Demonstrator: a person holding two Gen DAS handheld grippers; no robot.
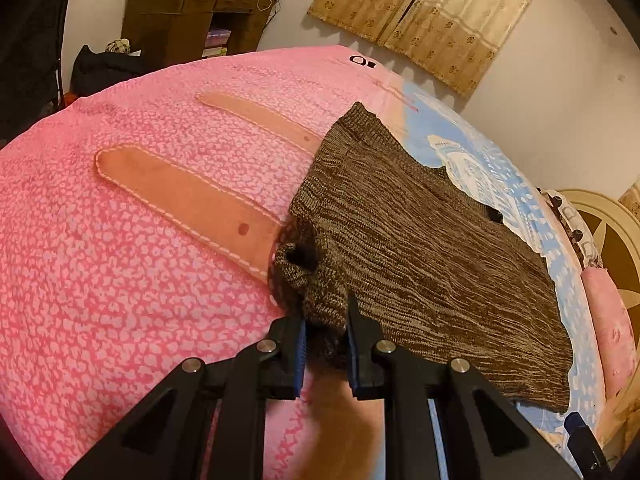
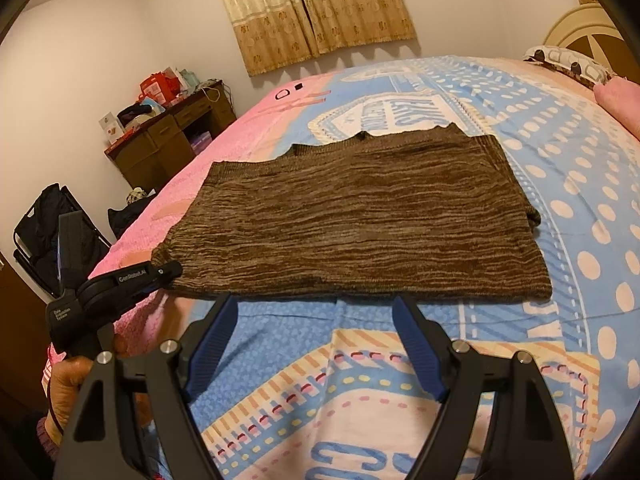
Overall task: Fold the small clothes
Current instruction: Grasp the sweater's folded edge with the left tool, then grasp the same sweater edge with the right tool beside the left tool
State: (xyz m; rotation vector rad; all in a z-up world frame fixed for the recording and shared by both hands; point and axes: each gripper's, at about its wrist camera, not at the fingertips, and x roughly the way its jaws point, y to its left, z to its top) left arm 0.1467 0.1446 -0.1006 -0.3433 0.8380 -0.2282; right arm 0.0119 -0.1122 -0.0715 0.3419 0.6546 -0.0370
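A brown marled knit garment (image 1: 420, 240) lies flat on the bed, folded into a rough rectangle (image 2: 352, 224). My left gripper (image 1: 326, 320) is shut on the garment's near left corner, and bunched knit fills the gap between its blue pads. In the right wrist view that left gripper (image 2: 168, 272) reaches in from the left, held by a hand (image 2: 76, 376). My right gripper (image 2: 316, 300) stands open with its fingertips at the garment's near edge. Nothing is between its fingers.
The bed cover is pink (image 1: 120, 280) on the left and blue with dots (image 2: 580, 200) on the right. A pink pillow (image 1: 612, 328) and round headboard (image 1: 612, 240) are at the right. A brown desk (image 2: 168, 140) and dark folding chair (image 2: 48, 232) stand past the left edge.
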